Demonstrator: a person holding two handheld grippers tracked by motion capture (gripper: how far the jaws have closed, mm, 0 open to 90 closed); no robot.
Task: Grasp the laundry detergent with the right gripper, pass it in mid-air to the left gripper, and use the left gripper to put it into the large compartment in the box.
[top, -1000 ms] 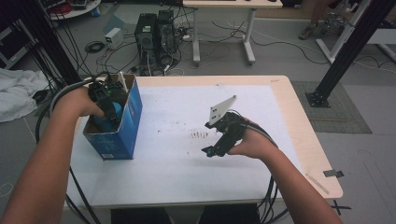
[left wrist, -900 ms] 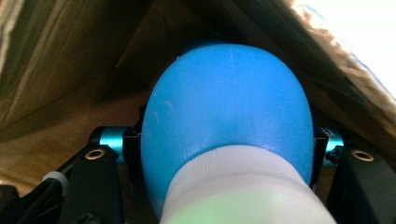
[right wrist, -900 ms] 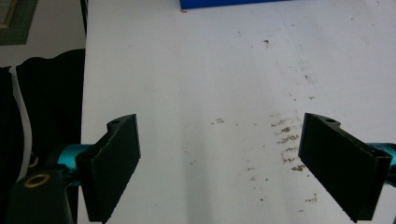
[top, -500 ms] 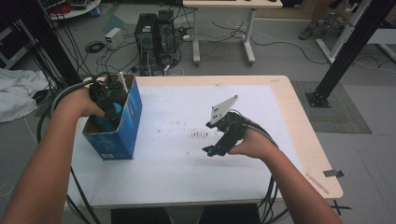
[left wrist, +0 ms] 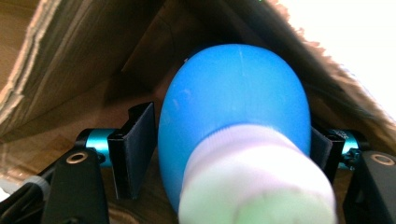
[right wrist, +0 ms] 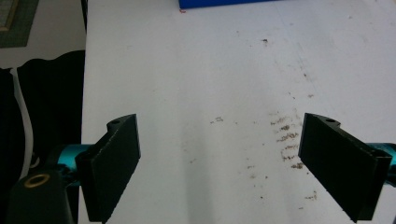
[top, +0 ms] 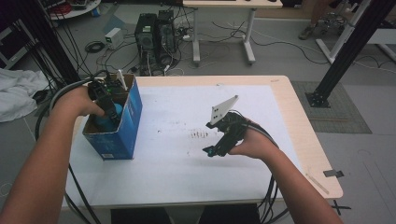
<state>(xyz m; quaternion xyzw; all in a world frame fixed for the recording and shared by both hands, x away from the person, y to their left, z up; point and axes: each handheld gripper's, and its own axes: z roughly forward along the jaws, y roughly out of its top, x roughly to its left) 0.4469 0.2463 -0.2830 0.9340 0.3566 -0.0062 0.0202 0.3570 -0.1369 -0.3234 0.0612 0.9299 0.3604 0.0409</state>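
Inside the box (top: 122,122), the blue bottle (left wrist: 236,116) sits between the left gripper's (left wrist: 229,149) just-opening fingers (left wrist: 135,149) — parted, one barely clear.

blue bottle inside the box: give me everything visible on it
The blue bottle has a rounded, glossy, plastic-looking blue body and a white cap end that is blurred, close to the lens. It sits inside the blue cardboard box at the table's left side, between the left claw pads. That claw's jaws have just been opening; a gap shows at the left pad, and contact at the right pad is hidden.
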